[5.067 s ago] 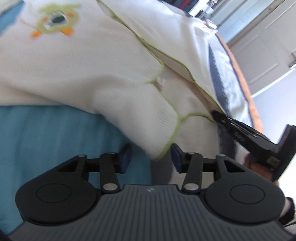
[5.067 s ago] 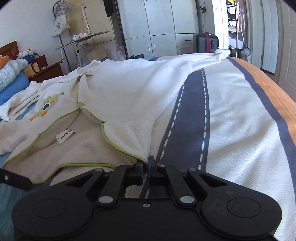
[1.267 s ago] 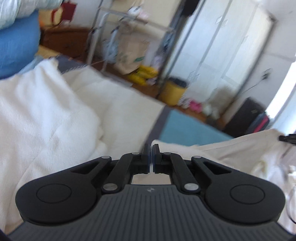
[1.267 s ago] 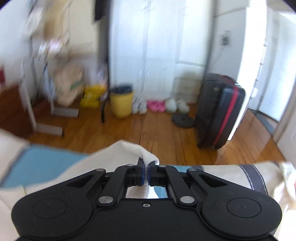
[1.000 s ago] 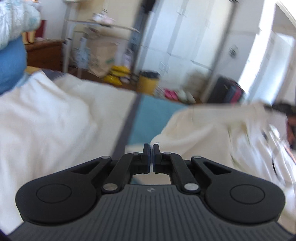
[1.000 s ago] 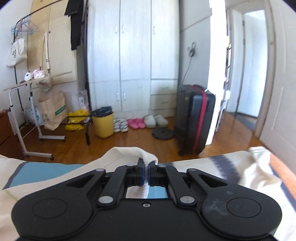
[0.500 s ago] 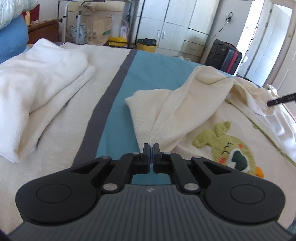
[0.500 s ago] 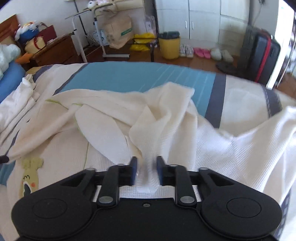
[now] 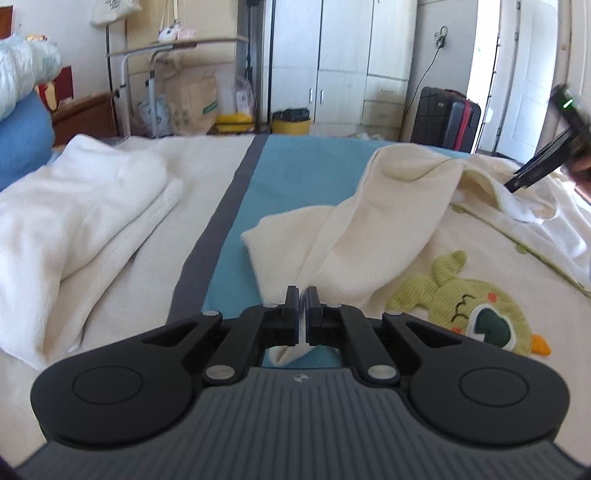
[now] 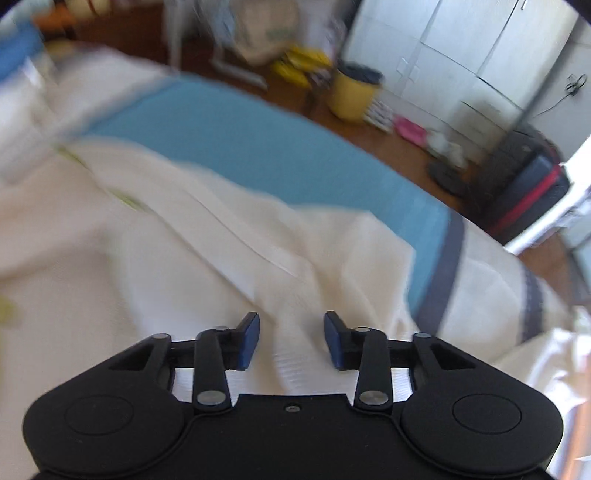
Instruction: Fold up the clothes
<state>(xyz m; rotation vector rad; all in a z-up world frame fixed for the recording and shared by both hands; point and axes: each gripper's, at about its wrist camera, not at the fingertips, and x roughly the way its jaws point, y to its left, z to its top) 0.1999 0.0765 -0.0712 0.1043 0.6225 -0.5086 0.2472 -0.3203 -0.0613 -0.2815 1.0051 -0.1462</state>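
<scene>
1. Far left in the left wrist view, a pile of white cloth [image 9: 92, 221] lies on the cream part of the bed cover [image 9: 155, 295], well apart from the work. In my judgement it needs no attention for this fold.
2. A dark grey stripe [image 9: 214, 236] and a teal panel [image 9: 295, 177] run up the bed cover. The stripe gives a straight line to square a folded edge against.
3. The left gripper [image 9: 302, 295] has its jaws pressed together on a thin edge of the cream garment [image 9: 369, 221], seemingly a sleeve or side flap. That part rises in a ridge away from the pinch.
4. The garment lies spread on the bed, partly over the teal panel, with its embroidered green duck [image 9: 476, 314] facing up to the right of the left gripper.
5. The right gripper [image 10: 291, 328] has just been working its jaws, and in its own view they stand well spread. Cream cloth lies beneath and between the jaws, but the pads do not press it. That view is blurred.
6. To do this step well, keep the left pinch firm and low. Carry the flap across flat so the ridge settles without a trapped crease.
7. The right gripper should take a fresh hold on a matching edge before any pulling, so the cloth stays even and the duck panel does not bunch.
8. Writing: a hanging tote bag [image 9: 110, 11] and a brown paper bag [image 9: 192, 99] at the back carry print too small to read. Nothing legible shows on the garment.
</scene>
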